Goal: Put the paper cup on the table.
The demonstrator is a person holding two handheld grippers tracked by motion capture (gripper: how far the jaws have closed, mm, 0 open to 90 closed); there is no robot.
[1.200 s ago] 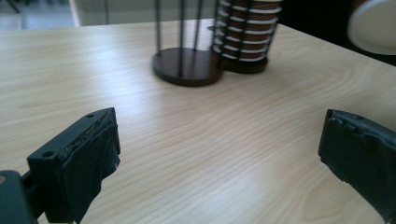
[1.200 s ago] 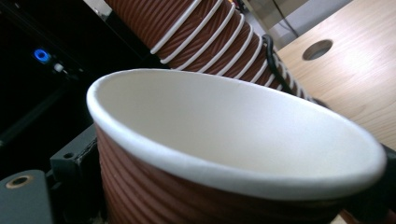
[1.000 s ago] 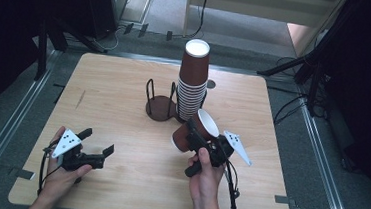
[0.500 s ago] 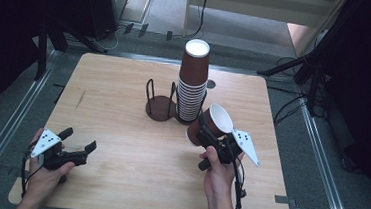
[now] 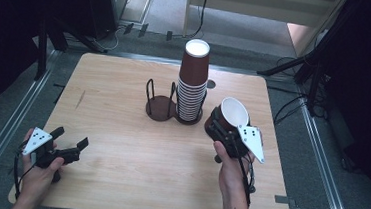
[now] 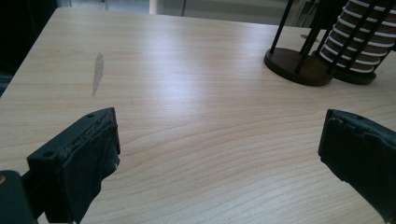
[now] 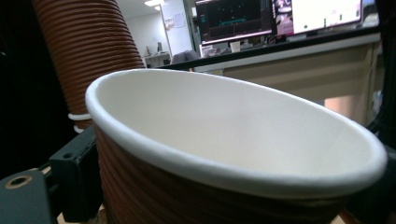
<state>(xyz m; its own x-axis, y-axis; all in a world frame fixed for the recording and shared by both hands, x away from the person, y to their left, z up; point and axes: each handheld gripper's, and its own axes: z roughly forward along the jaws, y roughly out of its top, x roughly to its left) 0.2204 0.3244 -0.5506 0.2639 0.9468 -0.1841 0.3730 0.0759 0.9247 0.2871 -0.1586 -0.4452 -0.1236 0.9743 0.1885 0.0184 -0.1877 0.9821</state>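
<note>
table point(image 5: 120, 144): light wood, fills the middle of the high view; a faint grey smear point(image 6: 97, 72) shows in the upper left of the left gripper view.
cup point(image 5: 228, 117): brown ribbed paper, white inside, right of centre in the high view, tilted with its mouth up and to the right; it sits just right of the stack, whether touching it cannot be told.
cup, close view point(image 7: 233, 154): rim and white interior take up most of the right gripper view, mouth tipped toward the camera.
right gripper point(image 5: 224, 130): held in the right hand point(image 5: 231, 171) at lower right of the high view; jaws pinch the cup's wall from both sides, one black jaw seen pressed to the ribbed side at lower left of the right gripper view.
left gripper point(image 5: 70, 143): in the left hand point(image 5: 38, 170) at lower left of the high view, low over the table; jaws spread wide, nothing between them.
left gripper, own view point(image 6: 219, 154): bare wood between the two black jaws.
stack point(image 5: 193, 82): tall column of nested brown cups, upside down, upper centre of the high view, standing in a wire holder.
empty holder point(image 5: 159, 105): round dark base with wire loops, just left of the stack, touching its holder.
</note>
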